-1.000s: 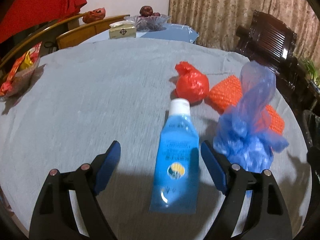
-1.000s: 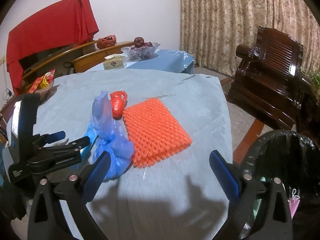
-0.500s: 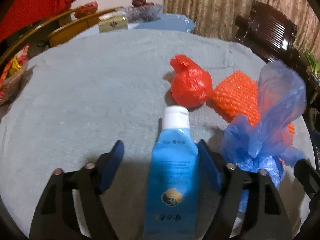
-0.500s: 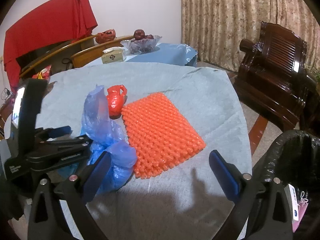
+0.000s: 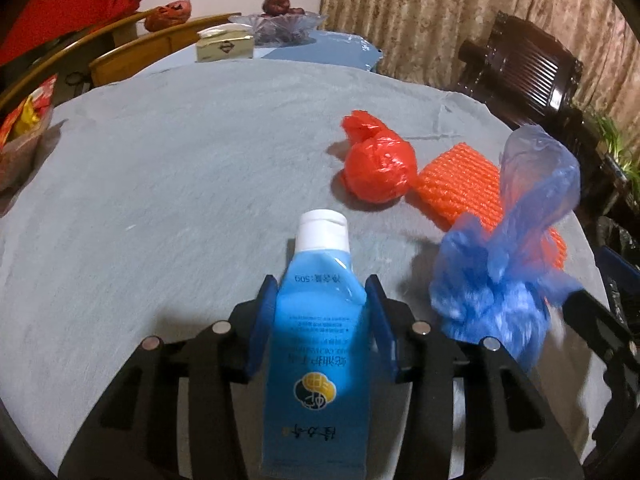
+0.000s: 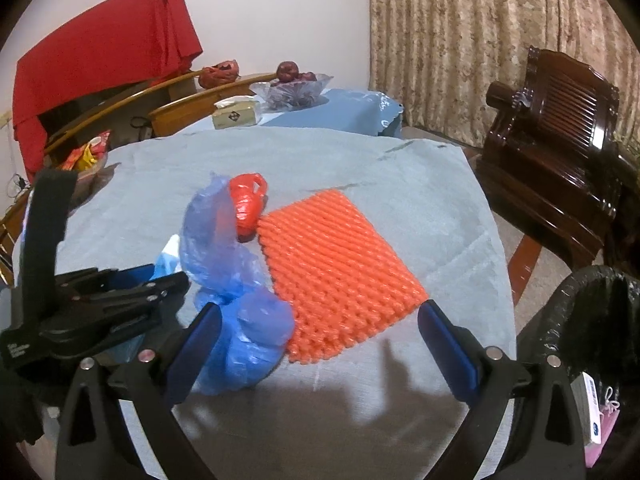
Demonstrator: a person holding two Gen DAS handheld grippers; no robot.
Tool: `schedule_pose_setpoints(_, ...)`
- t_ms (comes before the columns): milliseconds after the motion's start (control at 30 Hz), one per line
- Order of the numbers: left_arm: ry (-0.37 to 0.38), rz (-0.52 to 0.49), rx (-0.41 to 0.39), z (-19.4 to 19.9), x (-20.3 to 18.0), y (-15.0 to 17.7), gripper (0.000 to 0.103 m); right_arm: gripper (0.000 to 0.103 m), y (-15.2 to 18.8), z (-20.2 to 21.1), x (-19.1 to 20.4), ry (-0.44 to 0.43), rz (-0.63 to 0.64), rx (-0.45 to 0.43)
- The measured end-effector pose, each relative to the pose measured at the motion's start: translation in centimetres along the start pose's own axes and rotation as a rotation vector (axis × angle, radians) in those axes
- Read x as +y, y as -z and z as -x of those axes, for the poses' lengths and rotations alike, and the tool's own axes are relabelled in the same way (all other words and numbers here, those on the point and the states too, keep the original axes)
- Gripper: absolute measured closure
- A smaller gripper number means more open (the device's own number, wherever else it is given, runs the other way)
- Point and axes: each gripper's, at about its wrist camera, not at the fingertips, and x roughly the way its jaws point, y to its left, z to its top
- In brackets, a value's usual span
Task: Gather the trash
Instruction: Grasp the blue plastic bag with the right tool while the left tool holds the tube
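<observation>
My left gripper [image 5: 322,300] is shut on a blue tube with a white cap [image 5: 318,328] that lies on the grey table cloth [image 5: 180,184]. A knotted blue plastic bag [image 5: 504,280] sits just to its right, a balled red bag [image 5: 378,168] beyond, and an orange foam net [image 5: 464,188] to the right of that. My right gripper [image 6: 320,320] is open and empty, just above the near end of the orange foam net [image 6: 336,268], with the blue bag [image 6: 236,292] by its left finger. The left gripper [image 6: 104,296] shows at its left.
A black-lined trash bin [image 6: 592,340] holding some trash stands off the table's right edge. A dark wooden armchair [image 6: 560,152] is behind it. A snack bowl [image 5: 20,136] sits at the table's far left. A second table with a fruit bowl [image 5: 280,26] is at the back.
My left gripper moved forward over the blue tube and closed on it. My right gripper moved forward toward the orange net and stayed open.
</observation>
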Motion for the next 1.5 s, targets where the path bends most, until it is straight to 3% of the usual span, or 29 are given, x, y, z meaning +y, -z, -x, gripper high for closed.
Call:
schedule_pose_setpoints(400, -0.053, -0.003, -0.008, 2.4, 3.2, 2.0, 0.059, 0.013, 0.1, -2.7, 4.3, -0.06, 0.063, 0.048)
schedule_pose_setpoints(600, -0.062, -0.001, -0.024, 3.2, 4.0, 1.9, 0.059, 0.035, 0.9, -4.5, 5.0, -0.048, 0.087, 0.115)
schedule_pose_setpoints(833, -0.057, -0.011, -0.055, 4.2, 3.4, 1.3, 0.059, 0.054, 0.8, -3.6, 4.8, -0.066, 0.085, 0.11)
schedule_pose_setpoints(1233, -0.023, -0.038, -0.127, 7.4, 0.5, -0.3, 0.059, 0.054, -1.9, 2.3, 3.2, -0.107, 0.026, -0.02)
schedule_pose_setpoints(1500, 0.041, -0.081, -0.172, 10.2, -3.5, -1.1, 0.059, 0.054, -2.8, 7.4, 0.3, -0.076, -0.005, -0.1)
